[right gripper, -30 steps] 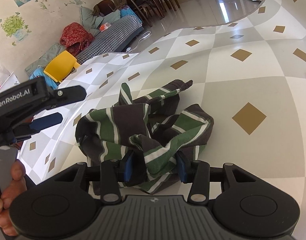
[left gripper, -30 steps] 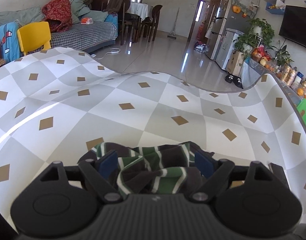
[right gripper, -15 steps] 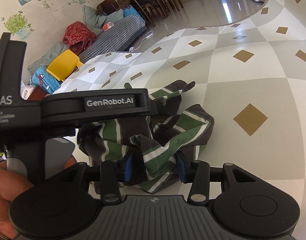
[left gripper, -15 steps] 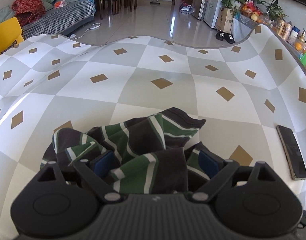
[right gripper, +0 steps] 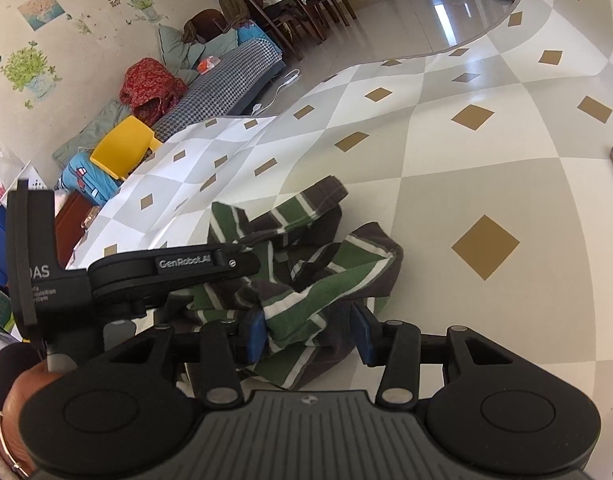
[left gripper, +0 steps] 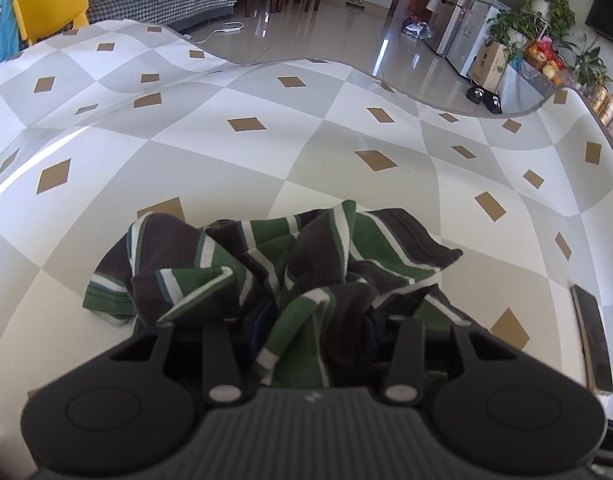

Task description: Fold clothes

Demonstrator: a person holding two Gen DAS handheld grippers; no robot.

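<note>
Now, left wrist view: left gripper (left gripper: pixel 310 330) has dropped in low, deep in striped garment (left gripper: pixel 274 264); fingers buried in folds, cloth bunched between them, so grip cannot tell. Garment crumpled on near part of checkered table (left gripper: pixel 266 160); phone (left gripper: pixel 592 340) at right edge.

Right wrist view: right gripper (right gripper: pixel 308 330) partly open, blue pads (right gripper: pixel 253 330) straddling green-striped fold (right gripper: pixel 318 276) as before, not pinching. Left gripper (right gripper: pixel 178 270) has swung in over cloth from left. Folding not begun; both tools set to lift and spread.
</note>
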